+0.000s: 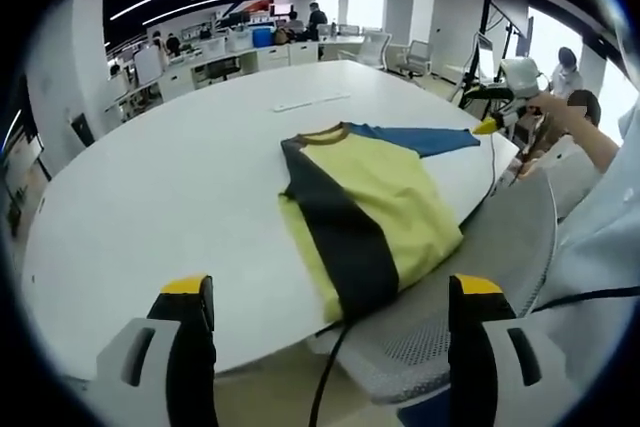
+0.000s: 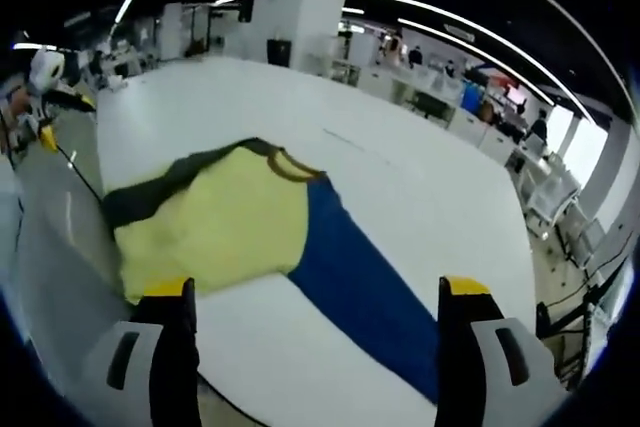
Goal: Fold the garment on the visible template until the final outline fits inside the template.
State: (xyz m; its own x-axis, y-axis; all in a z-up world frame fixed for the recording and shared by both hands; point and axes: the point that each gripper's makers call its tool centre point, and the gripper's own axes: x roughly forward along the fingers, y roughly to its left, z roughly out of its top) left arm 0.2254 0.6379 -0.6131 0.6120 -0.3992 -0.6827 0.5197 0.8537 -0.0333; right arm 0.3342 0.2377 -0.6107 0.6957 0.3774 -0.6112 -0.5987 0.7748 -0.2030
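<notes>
both grippers, left gripper (image 1: 330,322) and right gripper (image 2: 315,332), gape empty; the shirt (image 2: 230,222) looks light and floppy, so pinch the blue sleeve (image 2: 365,287) end, five o'clock.

Can't see the near hem of the shirt (image 1: 365,212) in the left gripper view, droops past the table (image 1: 180,197) edge behind the mesh chair (image 1: 480,287). Blue sleeve (image 2: 365,292) in the right gripper view runs down between the jaws, end cut off at the bottom. Far desks (image 1: 250,47) and people there way too small to make out. No template outline clear enough to tell.
</notes>
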